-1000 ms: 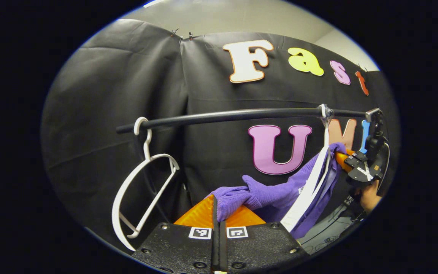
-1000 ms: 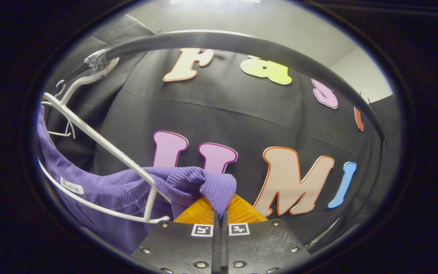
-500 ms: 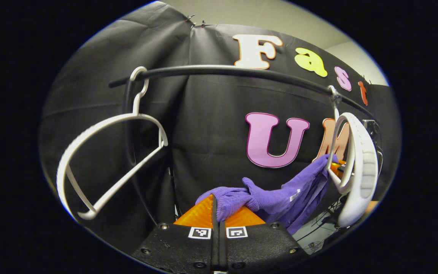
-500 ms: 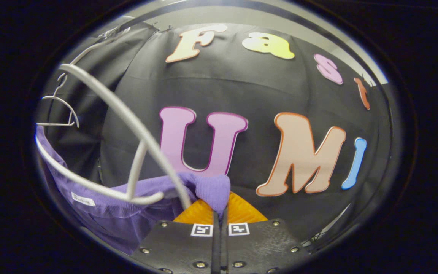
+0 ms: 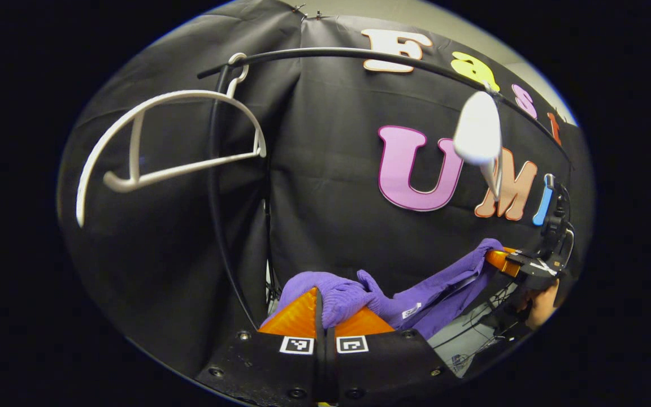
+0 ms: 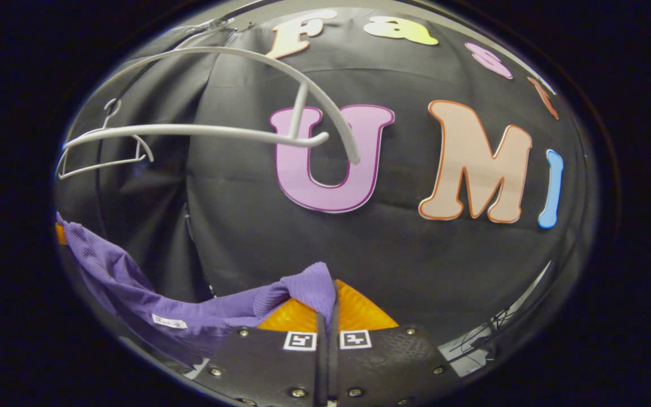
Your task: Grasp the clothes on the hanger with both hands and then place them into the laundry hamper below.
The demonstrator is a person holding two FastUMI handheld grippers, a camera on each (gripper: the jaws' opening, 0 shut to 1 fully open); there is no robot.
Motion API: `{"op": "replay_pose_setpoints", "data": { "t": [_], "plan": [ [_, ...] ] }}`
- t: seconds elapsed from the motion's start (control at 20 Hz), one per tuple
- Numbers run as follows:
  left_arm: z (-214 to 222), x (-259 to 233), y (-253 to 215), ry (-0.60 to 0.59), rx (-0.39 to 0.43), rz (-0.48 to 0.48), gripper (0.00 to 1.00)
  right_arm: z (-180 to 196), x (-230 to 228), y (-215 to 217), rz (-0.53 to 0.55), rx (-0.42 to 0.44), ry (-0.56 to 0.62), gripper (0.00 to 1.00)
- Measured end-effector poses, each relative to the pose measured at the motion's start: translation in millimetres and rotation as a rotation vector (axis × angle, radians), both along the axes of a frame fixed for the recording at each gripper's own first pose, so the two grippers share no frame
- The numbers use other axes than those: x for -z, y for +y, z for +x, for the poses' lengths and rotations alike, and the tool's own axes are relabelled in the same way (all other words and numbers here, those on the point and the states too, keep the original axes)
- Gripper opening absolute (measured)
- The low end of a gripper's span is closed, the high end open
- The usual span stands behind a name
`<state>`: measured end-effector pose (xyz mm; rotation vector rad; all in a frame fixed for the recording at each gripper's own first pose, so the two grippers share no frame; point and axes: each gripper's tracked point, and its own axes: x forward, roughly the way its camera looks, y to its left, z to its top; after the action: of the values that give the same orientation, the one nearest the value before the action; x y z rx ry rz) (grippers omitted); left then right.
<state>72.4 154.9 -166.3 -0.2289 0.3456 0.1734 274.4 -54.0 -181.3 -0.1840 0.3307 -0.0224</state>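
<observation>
A purple ribbed garment (image 5: pixel 416 297) hangs stretched between my two grippers, below and clear of its hanger. My left gripper (image 5: pixel 324 308) is shut on one end of the cloth. In the left gripper view my right gripper (image 5: pixel 503 261) shows far right, held by a hand (image 5: pixel 540 302), pinching the other end. In the right gripper view my right gripper (image 6: pixel 328 305) is shut on the purple garment (image 6: pixel 133 280), which trails off to the left. The bare white hanger (image 6: pixel 280 107) swings from the black rail above; in the left gripper view that hanger (image 5: pixel 479 138) appears end-on.
A second bare white hanger (image 5: pixel 150 141) hangs near the left end of the black rail (image 5: pixel 359 55), by its dark upright post (image 5: pixel 221 209). Grey floor with cables (image 5: pixel 472 345) shows low at the right.
Both grippers have dropped with the purple garment; it has slipped off the white hanger, which now swings free above. Rail and hangers sit higher in both views.
</observation>
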Motion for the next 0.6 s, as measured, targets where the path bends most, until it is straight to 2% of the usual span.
{"op": "replay_pose_setpoints", "data": {
  "t": [0.3,0.35,0.45,0.6],
  "plan": [
    [-25,-7,-60,-0.028,0.075,0.064,0.01,-65,-16,18,0.018,-0.058,-0.001,0.01],
    [-26,-12,-68,-0.045,0.073,0.071,0.01,-74,-22,19,0.023,-0.061,-0.012,0.04],
    [-24,-14,-90,-0.065,0.106,0.084,0.01,-94,-34,20,0.024,-0.052,-0.030,0.01],
    [-13,-19,-126,-0.089,0.217,0.096,0.00,-125,-48,20,0.034,-0.001,-0.059,0.01]
  ]
}}
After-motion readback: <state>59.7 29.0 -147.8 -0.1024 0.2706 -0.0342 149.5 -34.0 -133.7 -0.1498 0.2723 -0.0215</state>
